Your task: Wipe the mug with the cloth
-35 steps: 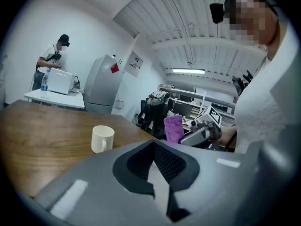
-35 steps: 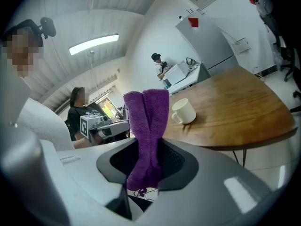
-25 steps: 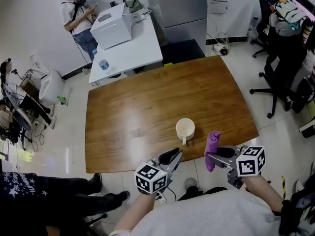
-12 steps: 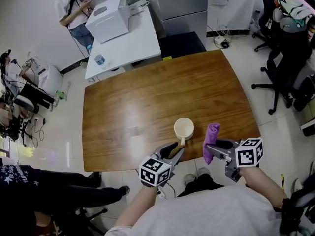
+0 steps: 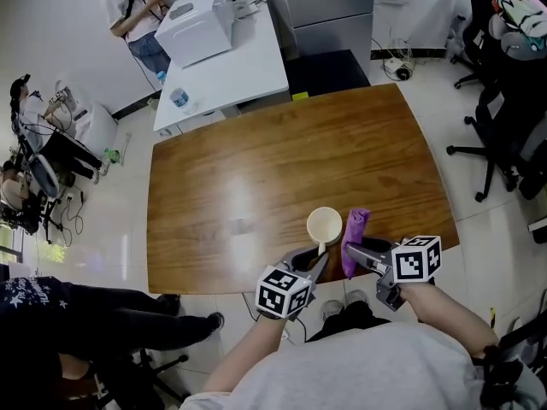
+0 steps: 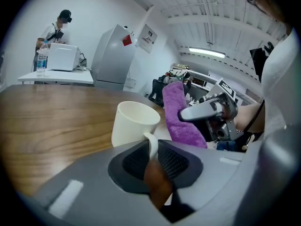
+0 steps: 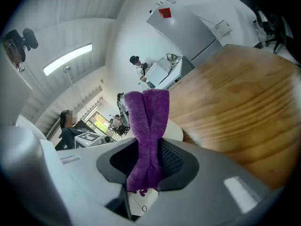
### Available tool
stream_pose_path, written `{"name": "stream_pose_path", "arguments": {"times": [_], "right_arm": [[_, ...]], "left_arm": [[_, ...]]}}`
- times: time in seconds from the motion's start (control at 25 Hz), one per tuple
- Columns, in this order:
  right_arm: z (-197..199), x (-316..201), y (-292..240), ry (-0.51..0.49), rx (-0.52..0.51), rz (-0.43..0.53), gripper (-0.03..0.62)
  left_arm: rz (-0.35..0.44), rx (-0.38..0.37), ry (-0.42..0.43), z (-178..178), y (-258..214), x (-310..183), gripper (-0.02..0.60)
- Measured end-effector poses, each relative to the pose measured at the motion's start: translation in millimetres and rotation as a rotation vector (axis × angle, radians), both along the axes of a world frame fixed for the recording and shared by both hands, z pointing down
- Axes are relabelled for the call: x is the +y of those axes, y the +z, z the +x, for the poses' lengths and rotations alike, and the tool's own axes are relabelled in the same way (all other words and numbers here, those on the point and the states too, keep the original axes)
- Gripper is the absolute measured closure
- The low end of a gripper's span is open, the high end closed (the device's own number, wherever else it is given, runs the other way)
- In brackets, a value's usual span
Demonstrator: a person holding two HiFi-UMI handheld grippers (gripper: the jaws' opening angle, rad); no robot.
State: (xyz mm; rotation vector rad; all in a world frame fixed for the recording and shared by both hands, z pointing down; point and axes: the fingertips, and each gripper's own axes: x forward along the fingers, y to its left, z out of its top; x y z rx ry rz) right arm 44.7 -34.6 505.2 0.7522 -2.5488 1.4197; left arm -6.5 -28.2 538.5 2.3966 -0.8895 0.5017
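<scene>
Head view: the left gripper reaches up to the white mug from its near side, jaw tips at the handle, which points back toward the person. The right gripper lies just right of the mug and holds a purple cloth clamped and standing upright, its top level with the mug's rim and just beside its right wall. The mug stands upright near the front edge of the wooden worktop. I count one mug, one cloth and two grippers.

Left gripper view: the left gripper is closing on the mug's handle, which stands upright between the two pads; they look to be meeting it on both sides. The mug's body lies straight ahead along the jaws. The cloth hangs right of the mug, held by the right gripper.

Right gripper view: the right gripper is closed on the cloth, whose long axis runs up and away from the jaws. A pale curved edge behind the cloth is probably the mug. Judging from this, the left side steadies the mug while the cloth, close on its right, has only to swing left onto the wall.
</scene>
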Motion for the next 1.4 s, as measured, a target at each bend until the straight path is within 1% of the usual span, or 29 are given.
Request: {"name": "stream_pose_path", "arguments": {"times": [0.16, 0.48, 0.76, 0.92, 1.04, 1.2, 1.4], "right_arm": [[-13, -4, 6, 0.012, -0.041, -0.030, 0.473], [-16, -9, 26, 0.036, -0.067, -0.089, 0.473], [-14, -14, 59, 0.026, 0.005, -0.174, 0.473], [-14, -14, 71, -0.001, 0.061, -0.202, 0.471], [-14, -13, 76, -0.022, 0.082, -0.219, 0.471], [-13, -16, 71, -0.044, 0.095, -0.212, 0.471], [0, -30, 49, -0.046, 0.115, -0.142, 0.471]], "left_arm": [[-0.006, 0.004, 0.018, -1, 1, -2, 0.528], [-0.012, 0.005, 0.043, 3, 1, -3, 0.529], [-0.016, 0.014, 0.057, 5, 1, -5, 0.531], [-0.016, 0.014, 0.060, 6, 1, -6, 0.531], [-0.017, 0.017, 0.059, 6, 2, -5, 0.531], [-0.016, 0.012, 0.058, 3, 4, -6, 0.531], [0.008, -0.032, 0.058, -9, 4, -4, 0.531]]}}
